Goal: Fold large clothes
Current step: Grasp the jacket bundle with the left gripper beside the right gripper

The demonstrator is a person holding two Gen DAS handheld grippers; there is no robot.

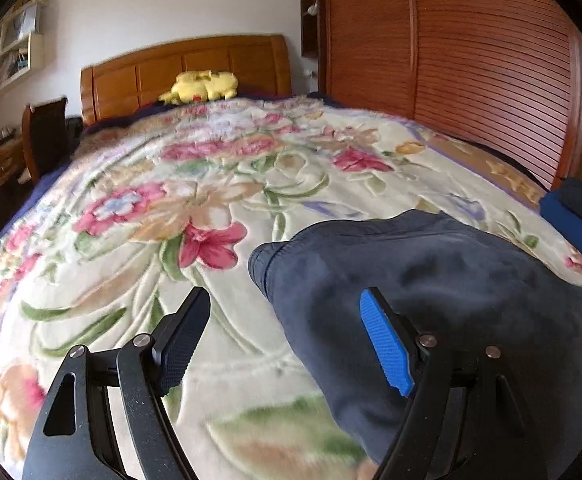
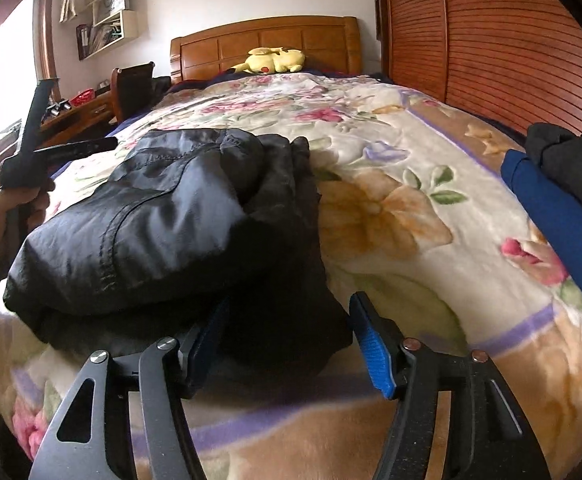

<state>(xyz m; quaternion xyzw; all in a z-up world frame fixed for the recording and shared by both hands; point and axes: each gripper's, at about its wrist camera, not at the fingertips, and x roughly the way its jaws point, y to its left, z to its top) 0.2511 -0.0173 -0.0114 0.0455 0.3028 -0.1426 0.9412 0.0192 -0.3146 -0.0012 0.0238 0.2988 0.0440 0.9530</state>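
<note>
Left wrist view: my left hand-held gripper gapes wide, empty, over the floral fleece bedspread, the soft dark navy folded garment beside it.

Right wrist view: my right hand-held gripper stands open around the garment's near hem, unpinched; limp, slick cloth, best taken at a corner.

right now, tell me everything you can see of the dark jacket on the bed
The dark jacket is folded into a bulky bundle of black, slightly shiny, thin-looking fabric with stitched seams. It lies on the floral blanket near the bed's foot. The right gripper straddles its near corner with jaws open, not pressing. The left gripper is open beside its edge.
</note>
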